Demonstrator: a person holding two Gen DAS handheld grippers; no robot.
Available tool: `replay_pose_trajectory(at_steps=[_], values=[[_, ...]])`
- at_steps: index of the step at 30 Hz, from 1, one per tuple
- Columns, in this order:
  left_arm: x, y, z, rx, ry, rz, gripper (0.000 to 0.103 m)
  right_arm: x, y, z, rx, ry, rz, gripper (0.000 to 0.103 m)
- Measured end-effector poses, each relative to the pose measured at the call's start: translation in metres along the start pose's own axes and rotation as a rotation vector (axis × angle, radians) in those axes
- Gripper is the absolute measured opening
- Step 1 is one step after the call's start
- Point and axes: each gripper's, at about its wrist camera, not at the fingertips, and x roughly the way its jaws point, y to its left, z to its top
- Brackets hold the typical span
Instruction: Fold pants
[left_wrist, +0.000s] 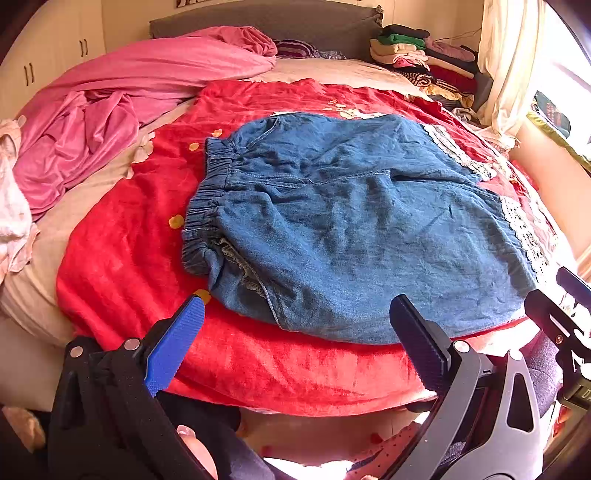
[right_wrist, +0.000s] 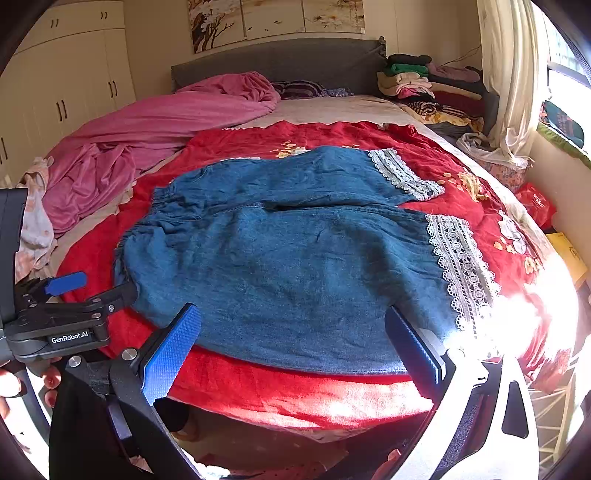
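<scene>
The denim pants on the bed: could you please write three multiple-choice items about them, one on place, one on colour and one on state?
1. Where do the denim pants lie?
A. On the red blanket
B. On the pink sheet
C. On the pile of clothes

2. What colour is the lace trim at the leg ends?
A. Black
B. White
C. Yellow

3. How do the left gripper and right gripper stand?
A. Both shut on the pants
B. One shut, one open
C. Both open, holding nothing

Key: 1 A, red blanket shows all round the pants; 2 B, the trim is pale against the denim; 3 C, each wrist view shows fingers wide apart, gripping nothing.
</scene>
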Motion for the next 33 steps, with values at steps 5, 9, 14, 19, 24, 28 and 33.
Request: replay_pose_trajectory(at_steps=[5, 9, 14, 19, 24, 28, 33], values=[[-0.0002, -0.0013, 0.0007, 0.008, -0.008, 0.008, 0.095, -0.0003, 0.0016, 0.0008, -0.004, -0.001, 0.001, 0.099], [-0.0005, -0.0006, 0.0015, 0.007, -0.009, 0.006, 0.095, -0.0001, 0.0020, 0.0009, -0.004, -0.001, 0.001, 0.099], [0.0001, -0.0012, 0.0011, 0.008, -0.008, 0.006, 0.095, -0.0001, 0.0017, 0.0007, -0.004, -0.001, 0.001, 0.099], [0.0003, 0.0003, 0.0032, 0.008, -0.010, 0.004, 0.095, 0.0003, 0.0016, 0.0007, -0.003, 0.001, 0.001, 0.099], [0.0003, -0.0027, 0.0013, 0.009, -0.010, 0.004, 0.095, 0.0011, 0.0015, 0.0006, -0.003, 0.004, 0.003, 0.099], [0.0000, -0.0034, 0.0016, 0.011, -0.012, 0.002, 0.095, 0.0034, 0.0018, 0.0003, -0.005, 0.009, 0.003, 0.099], [0.0019, -0.0054, 0.0025, 0.015, -0.010, 0.000, 0.095, 0.0082, 0.0030, 0.0014, -0.010, 0.016, 0.001, 0.099]])
